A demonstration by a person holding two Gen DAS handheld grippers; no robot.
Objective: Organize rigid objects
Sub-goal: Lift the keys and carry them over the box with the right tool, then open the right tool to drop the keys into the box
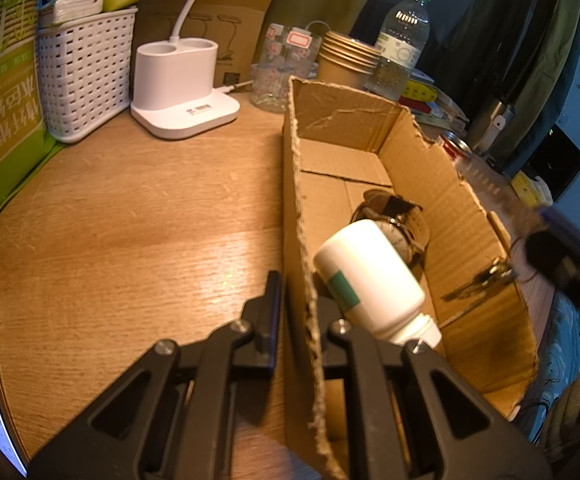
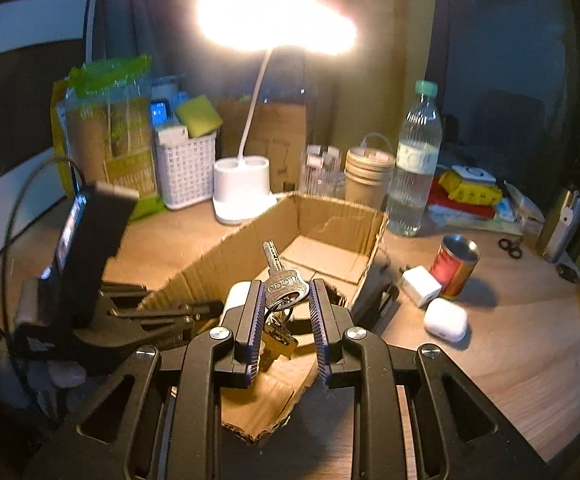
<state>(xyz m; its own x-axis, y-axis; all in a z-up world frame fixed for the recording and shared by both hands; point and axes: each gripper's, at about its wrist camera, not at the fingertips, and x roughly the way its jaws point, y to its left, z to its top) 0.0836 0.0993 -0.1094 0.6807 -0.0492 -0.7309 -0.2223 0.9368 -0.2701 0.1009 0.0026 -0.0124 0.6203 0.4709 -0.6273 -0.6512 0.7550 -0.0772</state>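
Observation:
An open cardboard box lies on the wooden desk; it also shows in the right wrist view. My left gripper is shut on the box's left wall, one finger outside and one inside. A white bottle with a green label and a leather-strap watch lie inside the box. My right gripper is shut on a bunch of keys and holds it above the box's near end. The keys also show in the left wrist view, over the box's right wall.
At the back stand a white lamp base, a white basket, a glass, paper cups and a water bottle. Right of the box lie a red can, a white cube, an earbud case and scissors.

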